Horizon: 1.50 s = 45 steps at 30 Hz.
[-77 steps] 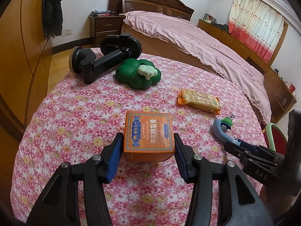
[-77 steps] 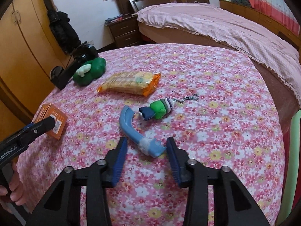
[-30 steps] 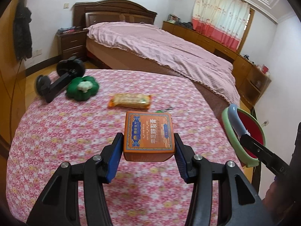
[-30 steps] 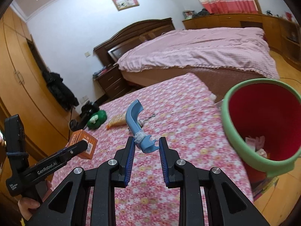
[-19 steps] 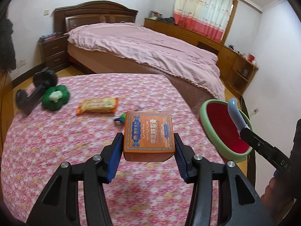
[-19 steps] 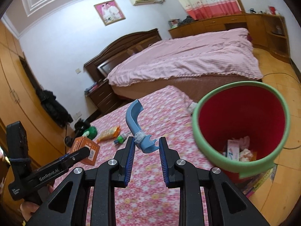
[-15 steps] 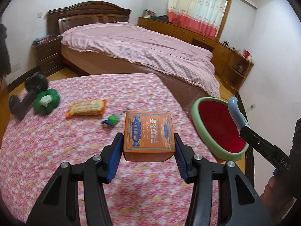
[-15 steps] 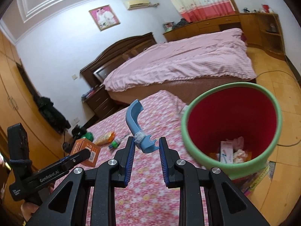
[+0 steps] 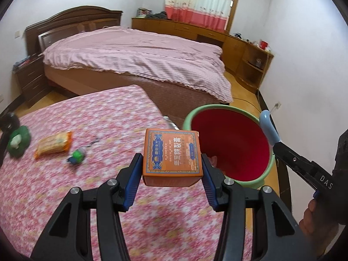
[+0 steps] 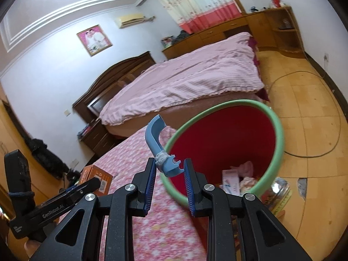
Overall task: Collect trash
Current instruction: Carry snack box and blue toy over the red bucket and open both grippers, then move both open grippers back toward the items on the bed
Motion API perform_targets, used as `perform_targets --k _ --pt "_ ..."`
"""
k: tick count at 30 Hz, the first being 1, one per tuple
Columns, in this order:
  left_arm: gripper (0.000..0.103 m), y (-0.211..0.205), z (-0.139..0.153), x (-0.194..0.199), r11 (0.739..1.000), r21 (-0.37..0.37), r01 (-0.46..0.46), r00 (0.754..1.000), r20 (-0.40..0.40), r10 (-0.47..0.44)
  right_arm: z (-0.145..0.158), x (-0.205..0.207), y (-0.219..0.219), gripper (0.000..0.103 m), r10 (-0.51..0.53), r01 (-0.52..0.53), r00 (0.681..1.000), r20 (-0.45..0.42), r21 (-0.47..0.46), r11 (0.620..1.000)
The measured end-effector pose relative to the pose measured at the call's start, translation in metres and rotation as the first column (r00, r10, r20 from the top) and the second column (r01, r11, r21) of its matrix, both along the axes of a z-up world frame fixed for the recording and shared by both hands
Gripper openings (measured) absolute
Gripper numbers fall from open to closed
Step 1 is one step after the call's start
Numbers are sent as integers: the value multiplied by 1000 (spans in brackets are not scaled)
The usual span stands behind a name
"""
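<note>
Since the earlier frames both grippers have lifted their loads off the flowered table and swung across toward the bin, which now fills the right half of both wrist views where before it sat at the edge or out of sight. The left gripper (image 9: 171, 174) is clamped on the orange box (image 9: 173, 155), one blue pad flat against each side, the box level and held clear above the table edge; its jaws stand at a middling width set by the box. The right gripper (image 10: 169, 171) is nearly closed on the forked end of the blue curved plastic piece (image 10: 158, 145), whose hooked end sticks up and away from the fingers; the same piece shows in the left view (image 9: 268, 128) hanging over the far rim. The red bin (image 10: 280, 130) with its green rim stands on the floor just beside the table and already holds some paper and wrappers. The box appears short of the opening, over the table corner and near rim rather than over the red interior. Risks, as judged from here: releasing the box now would likely drop it on the rim or the table; the blue piece is held by a thin, uneven end, so it could pivot or snag a pad on release; the two grippers are converging on one opening and could collide. Still on the table: snack packet (image 9: 54, 144), small green toy (image 9: 77, 156), green plush (image 9: 18, 141).
</note>
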<state>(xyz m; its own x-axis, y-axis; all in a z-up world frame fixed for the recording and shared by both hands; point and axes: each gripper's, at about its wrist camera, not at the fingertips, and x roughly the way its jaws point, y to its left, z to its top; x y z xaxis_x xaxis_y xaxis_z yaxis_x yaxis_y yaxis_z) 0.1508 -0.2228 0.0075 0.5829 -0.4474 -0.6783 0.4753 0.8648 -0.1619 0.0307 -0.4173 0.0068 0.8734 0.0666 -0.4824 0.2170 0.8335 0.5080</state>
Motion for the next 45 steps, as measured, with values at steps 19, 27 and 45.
perform_targets --k 19,27,45 --pt "52 -96 -46 23 983 47 177 982 -74 -173 -24 0 -50 26 -108 109 993 -53 33 993" --pt "52 -112 -54 26 974 51 220 974 -72 -216 -30 4 -57 26 -113 116 991 -70 37 993" --pt "60 -100 -45 28 982 21 189 981 -54 -188 -37 19 -55 27 -106 109 988 -111 25 994"
